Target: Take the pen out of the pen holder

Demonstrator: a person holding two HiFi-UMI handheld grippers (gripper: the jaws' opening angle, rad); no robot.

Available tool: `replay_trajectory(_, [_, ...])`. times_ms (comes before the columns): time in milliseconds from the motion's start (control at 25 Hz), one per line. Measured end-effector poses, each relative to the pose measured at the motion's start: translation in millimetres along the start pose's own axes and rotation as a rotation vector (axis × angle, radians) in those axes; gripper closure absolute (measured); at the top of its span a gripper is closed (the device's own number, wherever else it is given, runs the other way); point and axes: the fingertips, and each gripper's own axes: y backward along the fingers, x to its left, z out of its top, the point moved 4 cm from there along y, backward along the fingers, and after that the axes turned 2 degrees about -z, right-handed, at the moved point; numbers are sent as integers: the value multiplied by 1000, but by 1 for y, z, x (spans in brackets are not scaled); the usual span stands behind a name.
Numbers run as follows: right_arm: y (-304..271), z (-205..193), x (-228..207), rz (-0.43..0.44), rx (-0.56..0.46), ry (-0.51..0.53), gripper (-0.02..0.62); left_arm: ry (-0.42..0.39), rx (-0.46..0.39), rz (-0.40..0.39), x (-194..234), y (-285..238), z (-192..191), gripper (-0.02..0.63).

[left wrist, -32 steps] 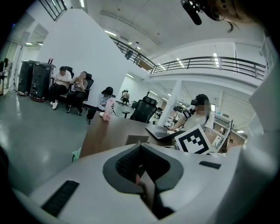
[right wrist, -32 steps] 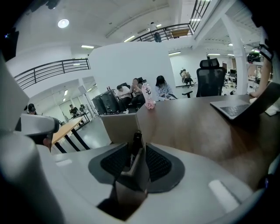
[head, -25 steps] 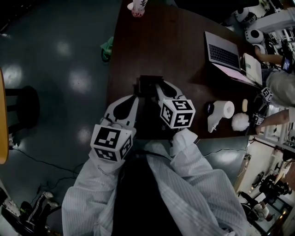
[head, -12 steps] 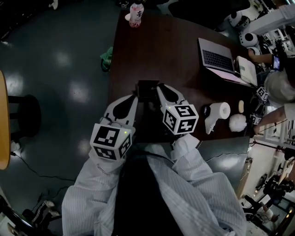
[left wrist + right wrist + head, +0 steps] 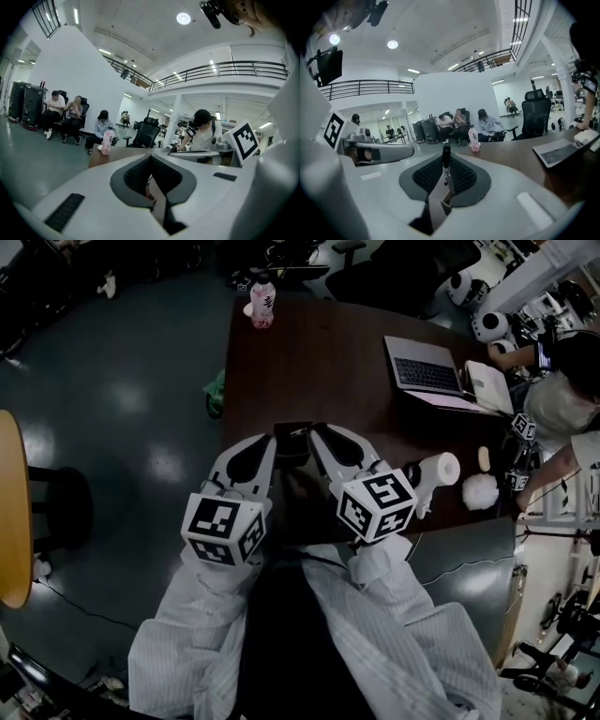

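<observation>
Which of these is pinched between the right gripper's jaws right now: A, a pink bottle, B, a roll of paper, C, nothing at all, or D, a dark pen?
D: the right gripper view shows a dark pen standing upright, pressed between the pads of the right gripper.

- The head view is dim and underexposed; the bench (image 5: 309,362) reads dark brown, nearly black.
- The floor (image 5: 122,409) left of the bench carries soft, pale reflections of lamps.
- Both gripper views are bright, and the ceiling lamps (image 5: 392,44) above the bench burn out to white.
- Wide-angle bending curves straight lines, and black vignette fills the corners.
- The pen (image 5: 446,154) in the right gripper (image 5: 445,176) looks sharp, while the left gripper (image 5: 151,161) shell near its lens is soft.
</observation>
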Motion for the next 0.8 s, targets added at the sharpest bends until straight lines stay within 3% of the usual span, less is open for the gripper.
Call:
replay_trajectory(280, [18,30,21,49,-67,85,549,-38,-47,5,-4,3,18,601])
replay_trajectory(800, [13,40,24,123,-102,49,549,-43,-71,55,2,6,23,601])
